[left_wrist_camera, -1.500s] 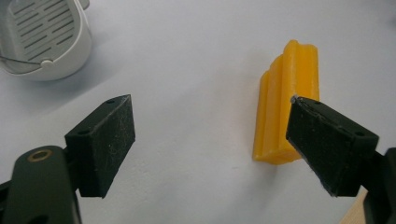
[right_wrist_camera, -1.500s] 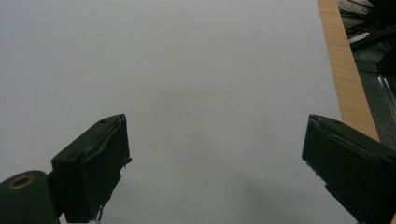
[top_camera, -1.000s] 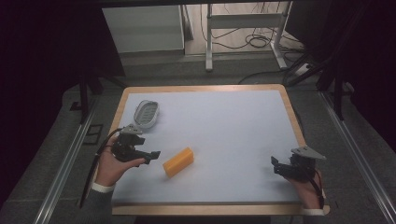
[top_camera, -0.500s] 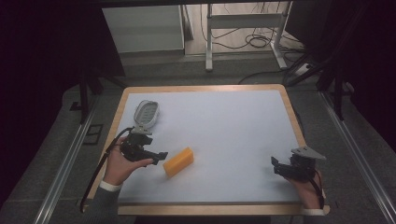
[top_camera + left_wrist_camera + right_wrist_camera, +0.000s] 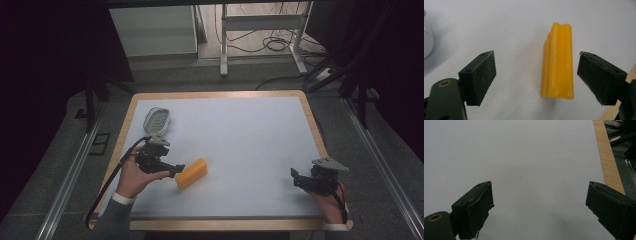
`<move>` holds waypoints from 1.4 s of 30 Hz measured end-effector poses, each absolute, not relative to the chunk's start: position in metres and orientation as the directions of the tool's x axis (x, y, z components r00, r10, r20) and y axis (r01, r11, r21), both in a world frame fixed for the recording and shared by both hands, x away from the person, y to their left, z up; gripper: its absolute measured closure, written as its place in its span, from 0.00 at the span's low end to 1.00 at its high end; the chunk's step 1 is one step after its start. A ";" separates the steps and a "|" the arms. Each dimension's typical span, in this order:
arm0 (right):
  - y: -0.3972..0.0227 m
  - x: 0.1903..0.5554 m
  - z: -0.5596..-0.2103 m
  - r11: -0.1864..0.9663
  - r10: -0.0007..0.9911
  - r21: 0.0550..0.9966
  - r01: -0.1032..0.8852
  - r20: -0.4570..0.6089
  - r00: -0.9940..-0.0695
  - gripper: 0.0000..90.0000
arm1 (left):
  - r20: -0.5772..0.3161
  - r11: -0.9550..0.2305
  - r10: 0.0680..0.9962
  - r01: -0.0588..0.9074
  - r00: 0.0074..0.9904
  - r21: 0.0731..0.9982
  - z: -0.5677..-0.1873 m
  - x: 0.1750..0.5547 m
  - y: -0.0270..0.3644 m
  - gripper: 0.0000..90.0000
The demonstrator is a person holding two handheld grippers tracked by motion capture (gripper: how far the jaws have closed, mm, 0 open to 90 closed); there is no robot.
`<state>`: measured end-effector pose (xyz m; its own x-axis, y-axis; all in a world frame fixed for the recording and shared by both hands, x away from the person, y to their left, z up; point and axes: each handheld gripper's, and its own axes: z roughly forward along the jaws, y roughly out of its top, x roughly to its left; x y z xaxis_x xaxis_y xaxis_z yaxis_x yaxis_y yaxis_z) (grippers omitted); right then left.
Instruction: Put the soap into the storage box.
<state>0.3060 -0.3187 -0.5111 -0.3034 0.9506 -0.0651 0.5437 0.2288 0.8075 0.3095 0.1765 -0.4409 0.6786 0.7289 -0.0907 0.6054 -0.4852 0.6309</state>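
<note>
Our two handheld black tools

Our left black two-jaw tool [image 5: 172,169] trails a dark cable; our right black tool [image 5: 296,178] carries a grey three-cornered plate; grey sleeves, white cuffs.

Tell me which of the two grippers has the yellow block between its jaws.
The left gripper. Its open jaws straddle the yellow block, which lies on the white table nearer one jaw. The right gripper is open over bare table.

A table [image 5: 220,95] with a pale wooden rim carries a white mat across nearly its whole top. On the mat, a yellow block [image 5: 191,174] lies at about seven o'clock, and a grey oval dish [image 5: 156,119] sits at ten o'clock.
</note>
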 end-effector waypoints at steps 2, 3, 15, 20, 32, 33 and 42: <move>-0.319 0.306 -0.511 0.228 0.951 0.807 0.544 -0.065 -0.302 0.08 | -0.097 -0.486 0.724 0.605 0.683 0.630 -0.441 0.309 0.174 0.18; -0.319 0.306 -0.511 0.230 0.951 0.807 0.544 -0.066 -0.304 0.08 | -0.100 -0.491 0.719 0.604 0.688 0.627 -0.442 0.310 0.171 0.17; -0.319 0.306 -0.512 0.234 0.950 0.804 0.547 -0.068 -0.306 0.08 | -0.093 -0.532 0.697 0.600 0.711 0.598 -0.452 0.312 0.154 0.17; -0.319 0.306 -0.511 0.233 0.949 0.805 0.545 -0.066 -0.307 0.08 | -0.097 -0.552 0.684 0.600 0.723 0.579 -0.460 0.314 0.144 0.17; -0.319 0.307 -0.512 0.235 0.949 0.803 0.548 -0.068 -0.307 0.08 | -0.115 -0.563 0.680 0.616 0.724 0.551 -0.473 0.319 0.132 0.18; -0.319 0.307 -0.512 0.235 0.949 0.802 0.549 -0.068 -0.307 0.08 | -0.113 -0.566 0.680 0.617 0.725 0.547 -0.474 0.320 0.131 0.18; -0.319 0.307 -0.513 0.239 0.949 0.801 0.549 -0.073 -0.307 0.08 | -0.100 -0.577 0.691 0.629 0.716 0.520 -0.484 0.323 0.123 0.26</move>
<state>0.3070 -0.3187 -0.5133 -0.3065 0.9490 -0.0733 0.5491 0.2392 0.8008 0.3230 0.1229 -0.4841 0.7163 0.6905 -0.1003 0.6294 -0.5774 0.5200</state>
